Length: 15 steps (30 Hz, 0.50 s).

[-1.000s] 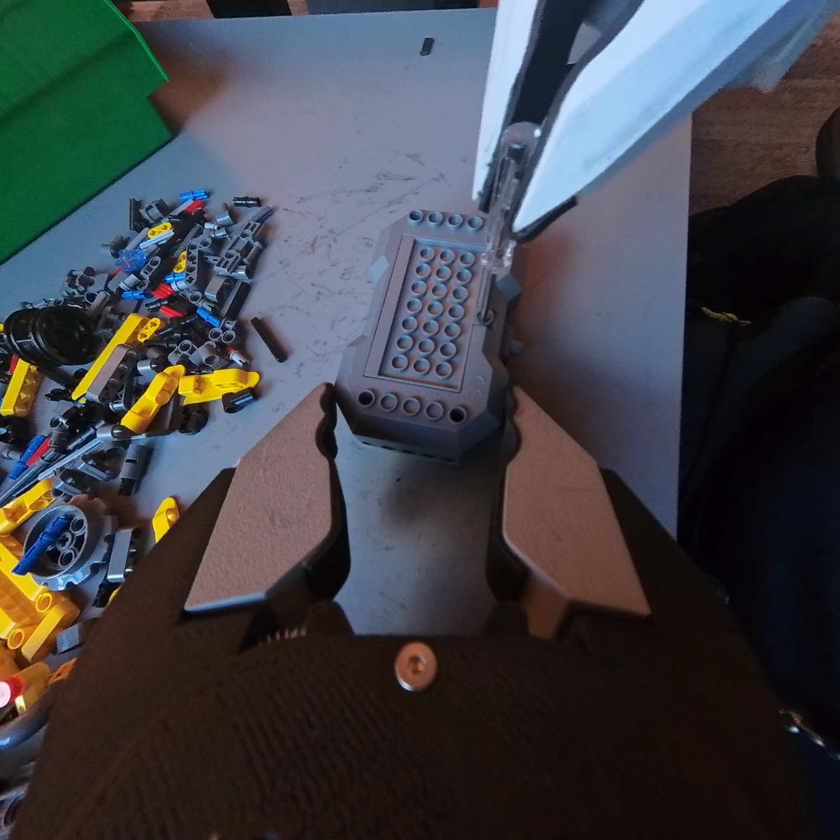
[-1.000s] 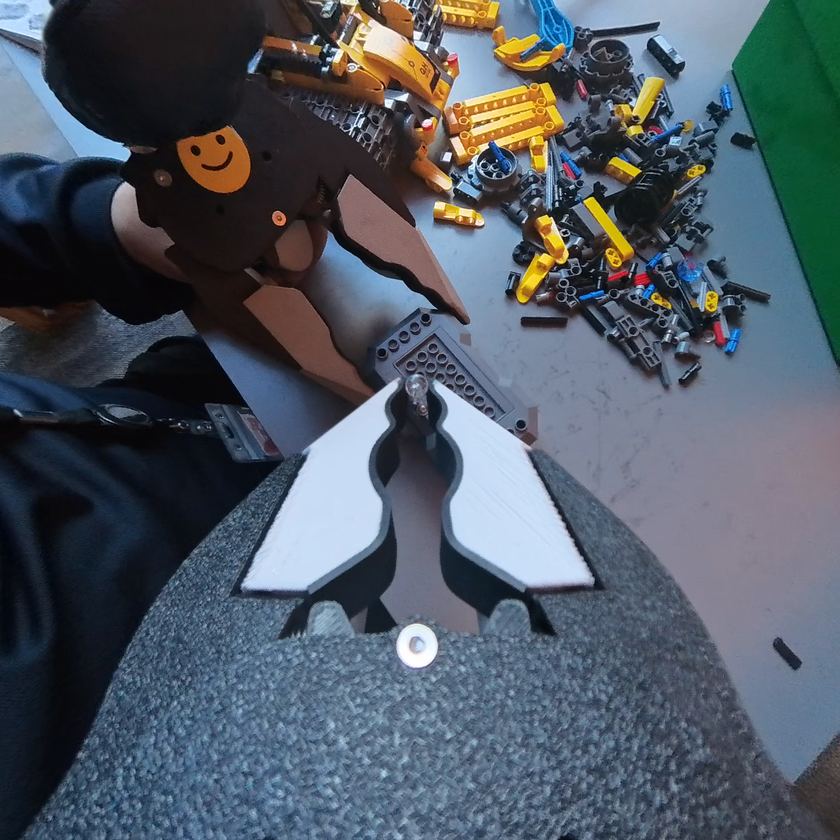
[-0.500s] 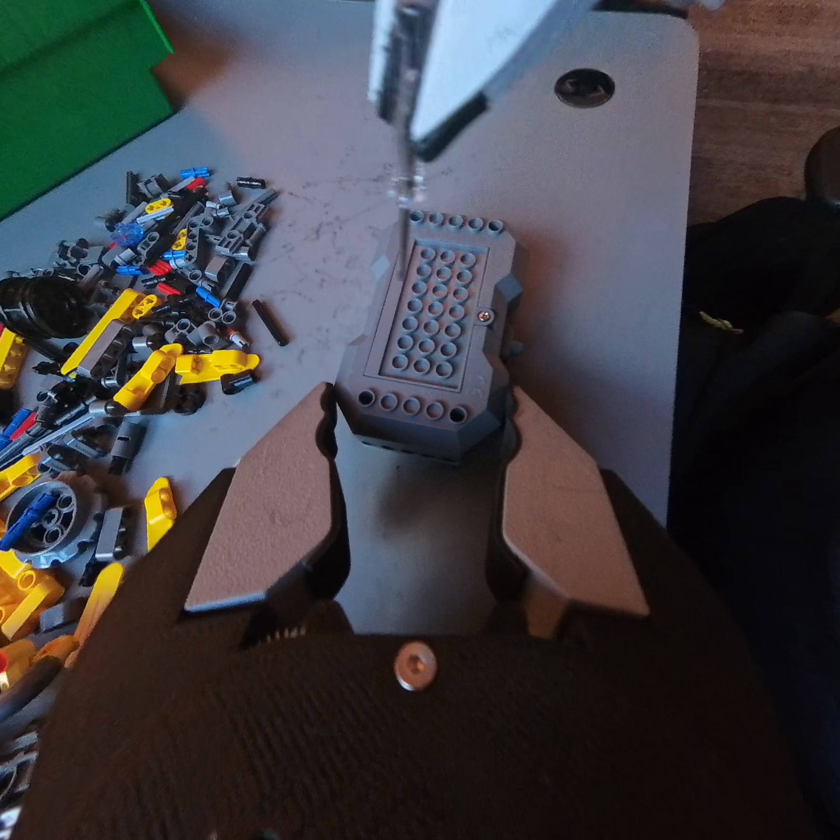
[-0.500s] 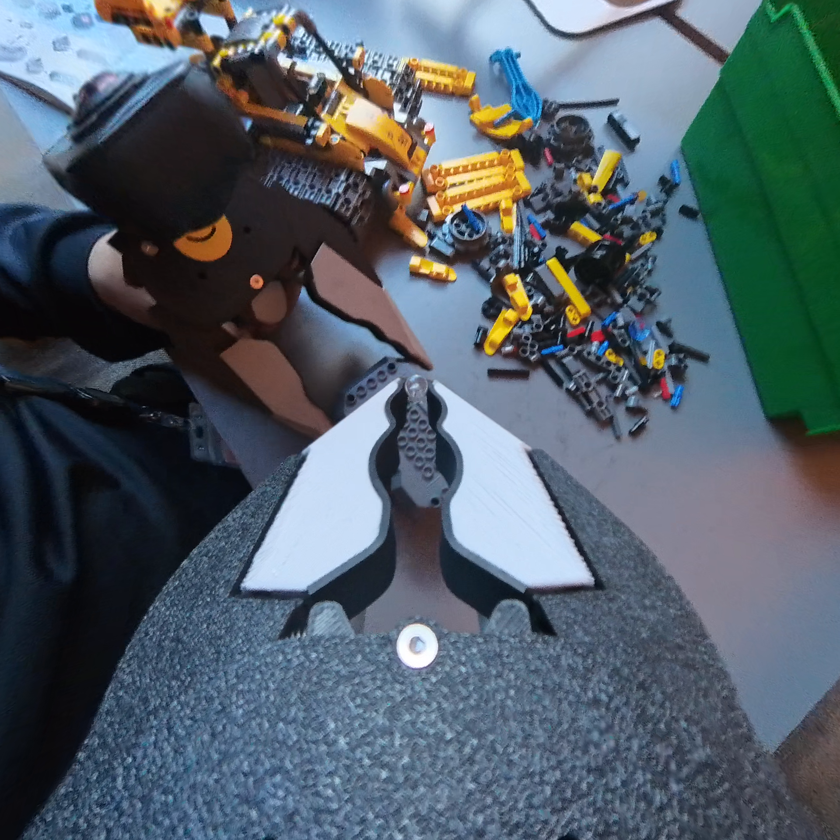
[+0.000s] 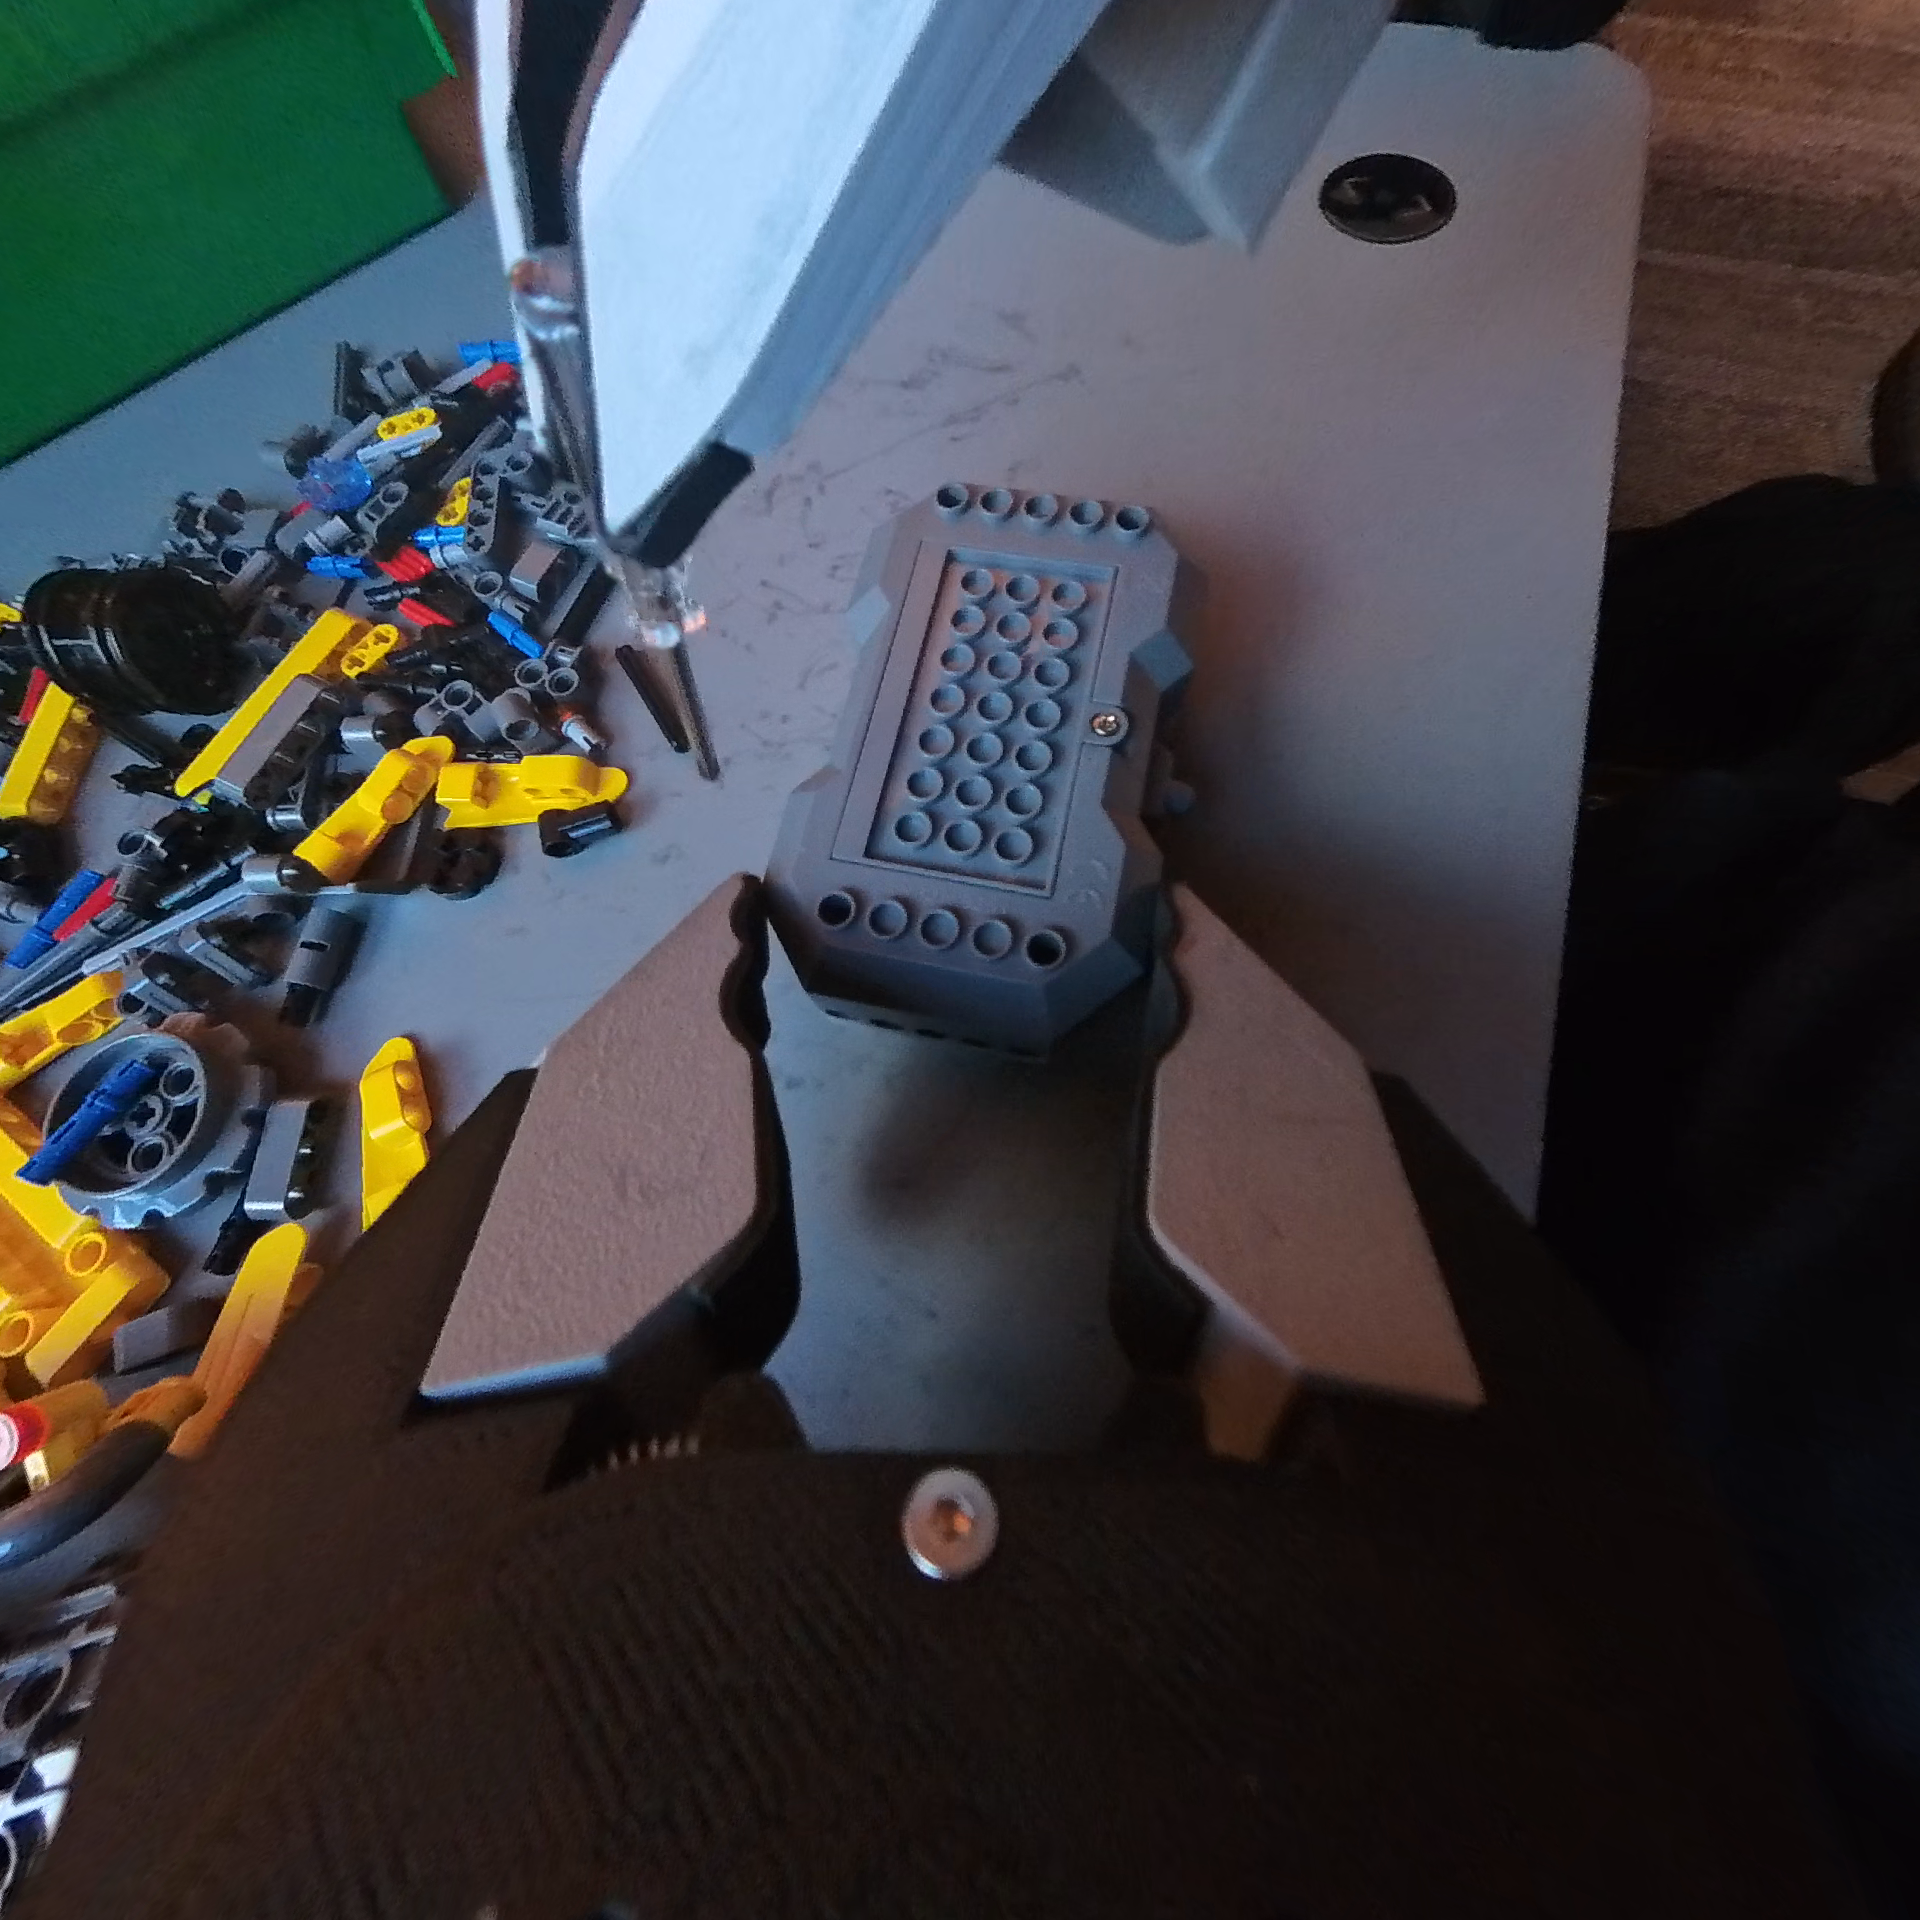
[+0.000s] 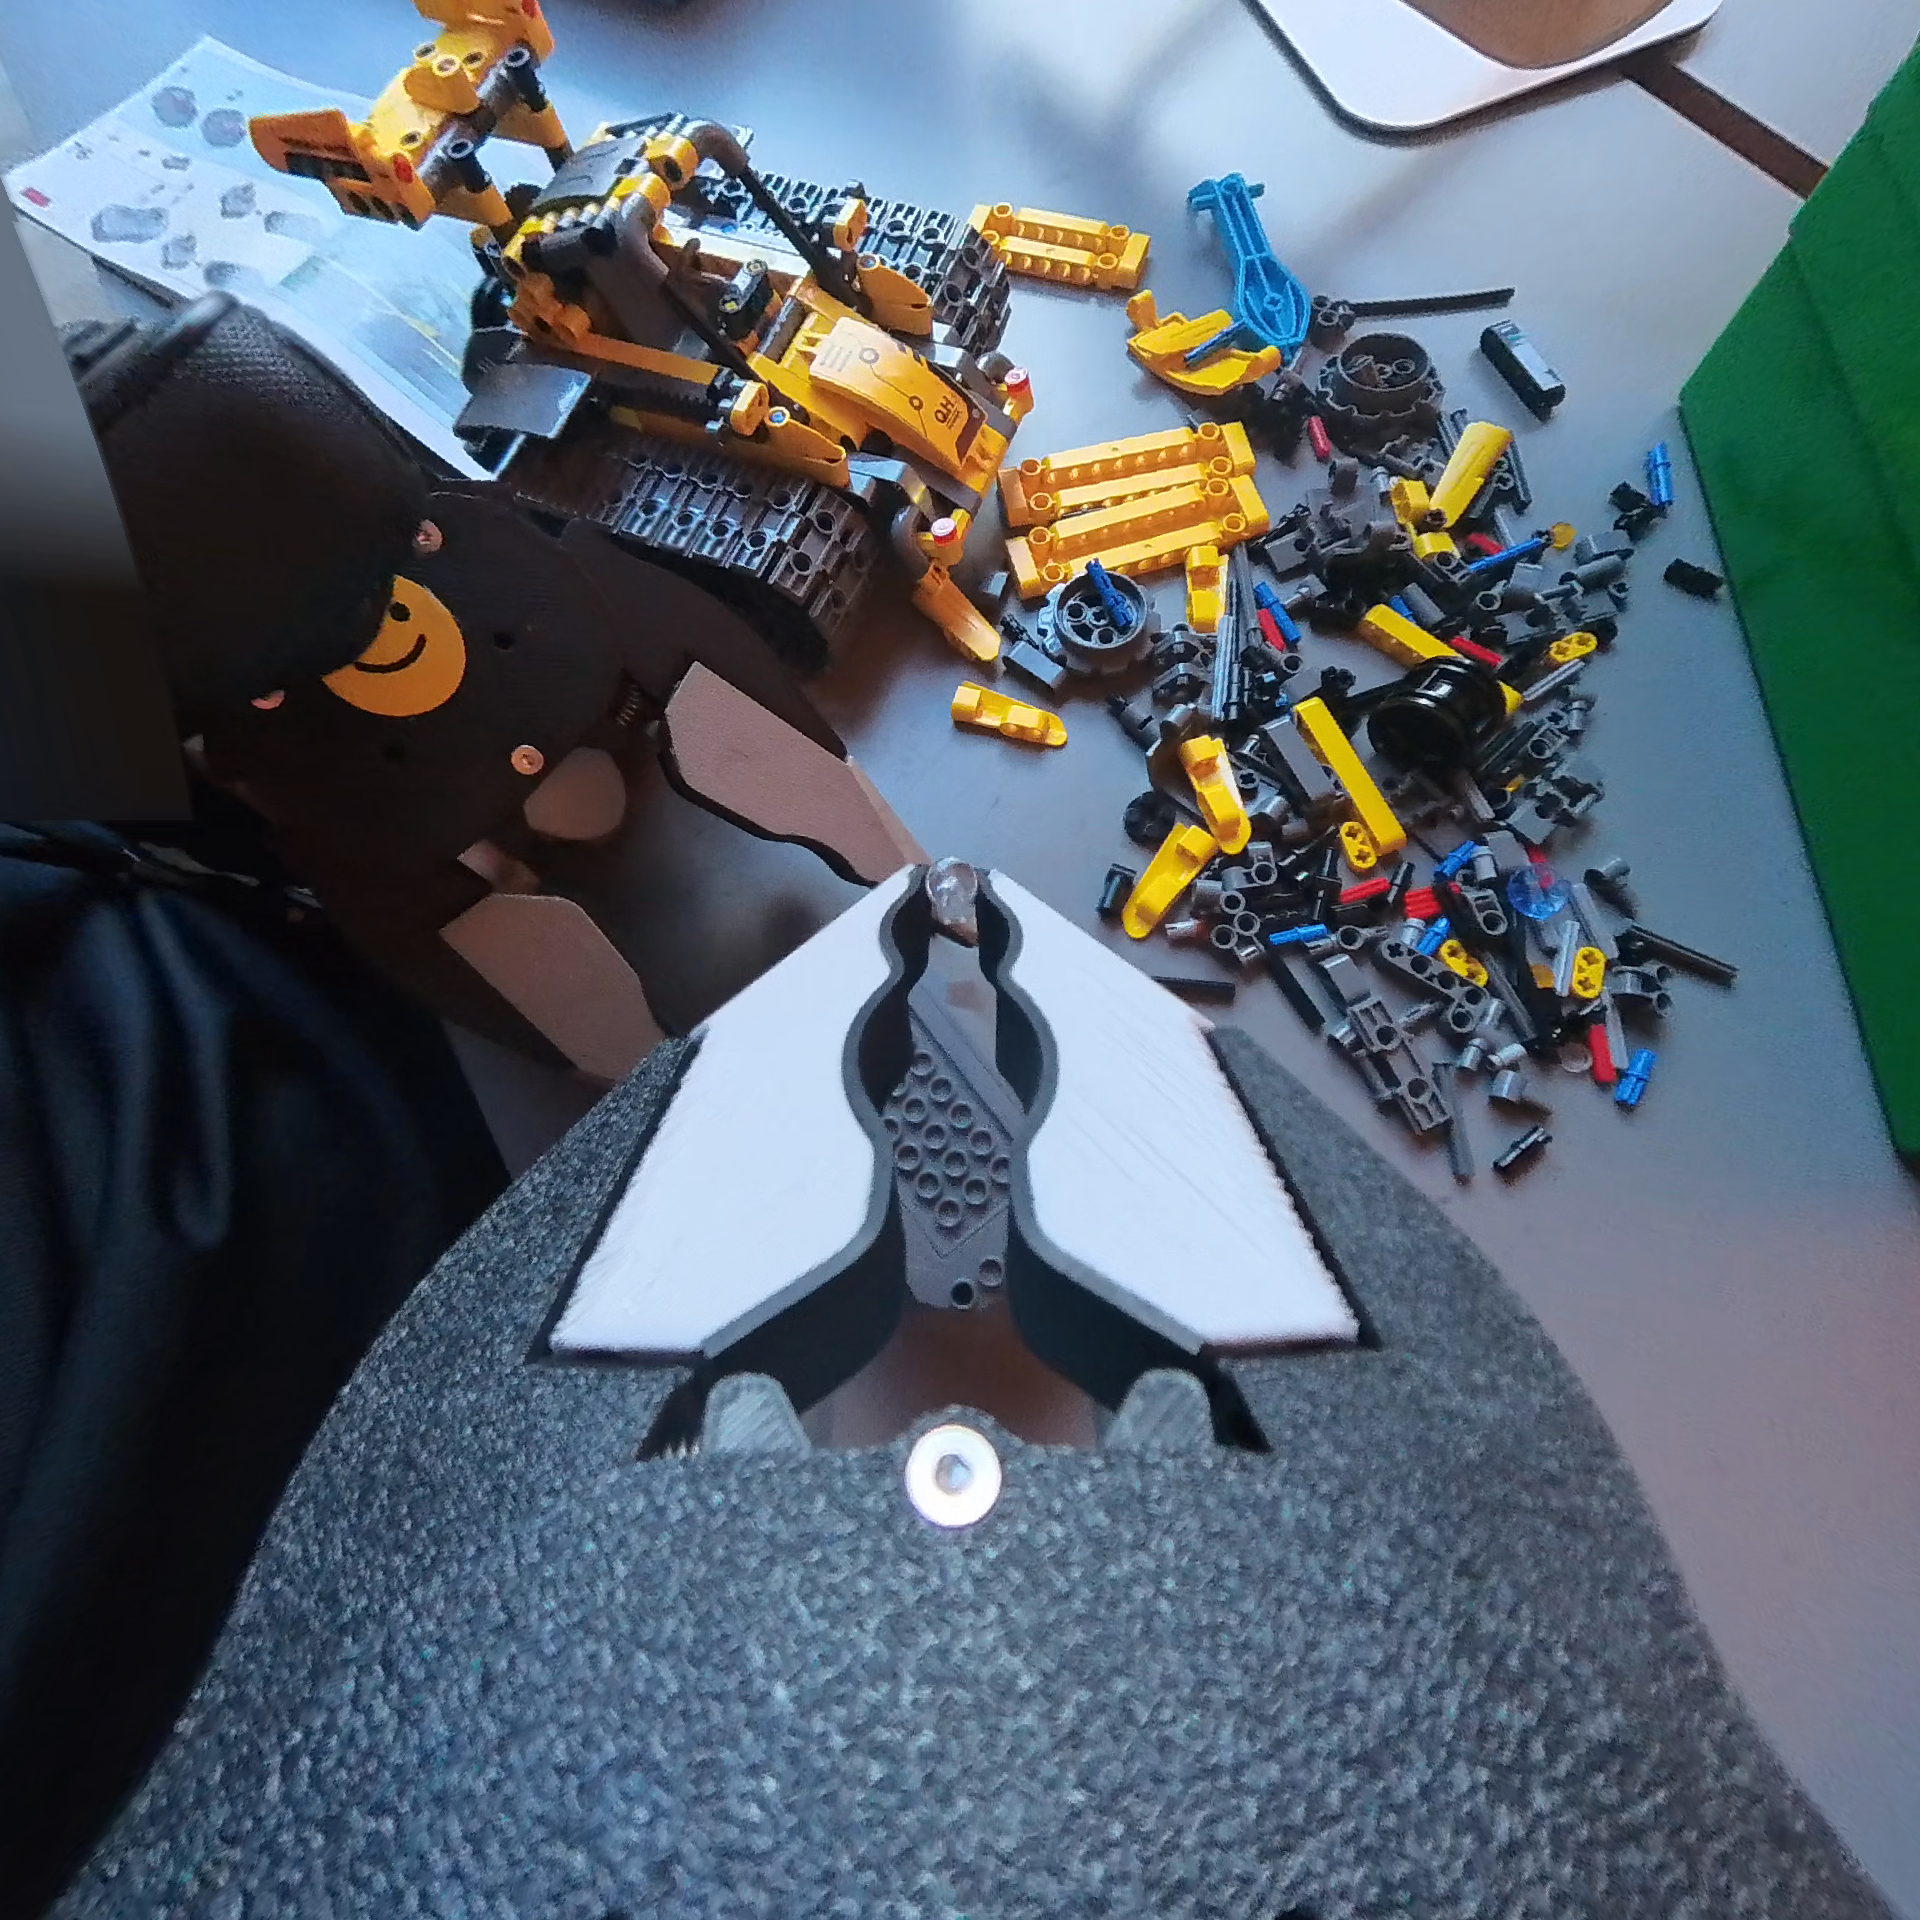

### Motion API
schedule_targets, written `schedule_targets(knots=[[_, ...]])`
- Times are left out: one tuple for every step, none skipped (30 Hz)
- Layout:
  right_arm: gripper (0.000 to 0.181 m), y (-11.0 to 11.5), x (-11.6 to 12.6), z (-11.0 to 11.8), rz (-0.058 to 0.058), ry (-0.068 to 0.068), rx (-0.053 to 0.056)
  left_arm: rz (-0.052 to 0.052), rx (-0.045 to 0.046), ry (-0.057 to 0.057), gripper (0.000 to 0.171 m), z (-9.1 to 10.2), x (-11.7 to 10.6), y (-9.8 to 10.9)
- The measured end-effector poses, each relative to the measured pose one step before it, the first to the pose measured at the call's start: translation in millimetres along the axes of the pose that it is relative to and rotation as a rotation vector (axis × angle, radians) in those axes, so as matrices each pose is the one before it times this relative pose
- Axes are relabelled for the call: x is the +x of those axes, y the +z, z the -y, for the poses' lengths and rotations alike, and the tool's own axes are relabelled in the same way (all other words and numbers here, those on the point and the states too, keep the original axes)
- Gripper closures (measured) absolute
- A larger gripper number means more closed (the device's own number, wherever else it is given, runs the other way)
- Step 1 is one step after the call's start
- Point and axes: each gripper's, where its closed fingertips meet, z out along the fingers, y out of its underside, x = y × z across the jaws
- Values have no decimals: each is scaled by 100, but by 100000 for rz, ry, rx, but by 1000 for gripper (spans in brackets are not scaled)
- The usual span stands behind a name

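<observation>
My left gripper (image 5: 956,904) is shut on the near end of a grey studded block (image 5: 987,717) that rests on the grey table (image 5: 1351,520). A small screw (image 5: 1110,722) sits at the block's right edge. My right gripper (image 6: 951,883) is shut on a small screwdriver (image 6: 954,899) with a clear handle. In the left wrist view its white fingers (image 5: 727,260) hang left of the block, and the screwdriver (image 5: 665,634) points down at the table beside the loose pieces. The block (image 6: 940,1153) shows through the gap between the right fingers.
A pile of loose yellow, grey, black and blue pieces (image 5: 312,727) lies left of the block. A yellow tracked model (image 6: 748,416) and a booklet (image 6: 208,208) lie beyond. A green bin (image 6: 1829,520) stands at the far side. The table edge (image 5: 1569,831) and a person's dark clothing are near. Left tips to right tips: about 9 cm. Left tips and right tips are each some 15 cm from the yellow tracked model (image 6: 748,416).
The right gripper has lifted the screwdriver off the block's right edge and carried it left, towards the pile. The left gripper has kept its hold on the block.
</observation>
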Motion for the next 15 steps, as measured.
schedule_targets(knots=[[173, -6, 104, 8, 372, 372, 420, 23, -4, -106, 102, 9, -23, 13], [173, 16, 60, 10, 572, 330, 551, 69, -6, -72, 102, 8, -17, 12], [173, 26, 18, 14, 551, 129, 555, 59, -4, -76, 102, 13, -22, 18], [173, 47, 15, -58, 384, -12, 141, -24, 3, -160, 101, 14, -19, 20], [173, 61, 17, -94, 285, -102, -85, -55, 2, -239, 101, 5, -24, 11], [173, 50, -26, -53, 340, -205, 110, -13, 7, -200, 102, 18, -26, 9], [173, 41, -22, -28, 370, -203, 174, 47, -4, -77, 102, 13, -20, 18], [173, 44, -5, -8, 300, -179, 64, 208, -19, 19, 101, -1, -29, 16], [173, 29, 9, 37, 274, -243, 115, 221, -16, 122, 101, 16, -23, 19], [173, -10, 7, 96, 232, -349, 302, 108, -5, 97, 101, 4, -14, 4], [173, -15, 1, 104, 194, -351, 303, -14, 8, -61, 101, 6, -14, 8], [173, -24, 11, 77, 163, -279, 209, -97, 16, -189, 101, 3, -1, 4], [173, -10, 9, 44, 135, -149, 143, -23, 7, -242, 102, -3, -30, 0], [173, 5, 12, 15, 82, -47, 99, -27, 5, -256, 102, 2, -35, 6], [173, 14, 0, -9, 91, -7, 42, -33, 2, -176, 101, 9, -26, -2]])
